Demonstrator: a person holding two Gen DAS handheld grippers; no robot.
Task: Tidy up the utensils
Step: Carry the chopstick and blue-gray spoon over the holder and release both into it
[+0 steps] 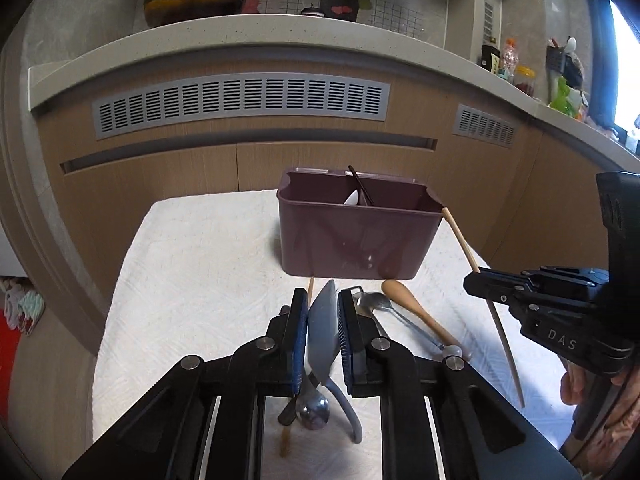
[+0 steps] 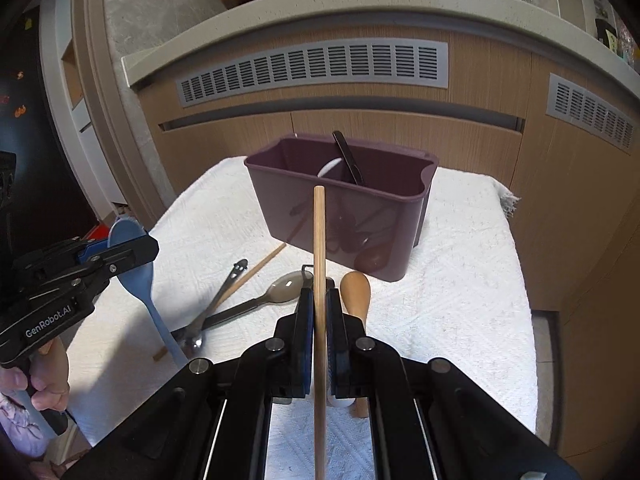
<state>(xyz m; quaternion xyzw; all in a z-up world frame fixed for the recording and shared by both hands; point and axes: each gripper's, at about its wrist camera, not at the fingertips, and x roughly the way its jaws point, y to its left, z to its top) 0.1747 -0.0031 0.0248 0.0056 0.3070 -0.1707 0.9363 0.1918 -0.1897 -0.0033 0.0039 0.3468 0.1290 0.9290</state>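
A purple utensil bin stands on the white cloth and also shows in the right wrist view; a black utensil and a white spoon lean inside it. My left gripper is shut on a blue spoon, lifted above the cloth; the spoon also shows in the right wrist view. My right gripper is shut on a wooden chopstick pointing toward the bin; the chopstick also shows in the left wrist view.
On the white cloth lie a wooden spoon, a grey spoon, a metal spoon and another chopstick. Wooden cabinets with vents and a countertop stand behind.
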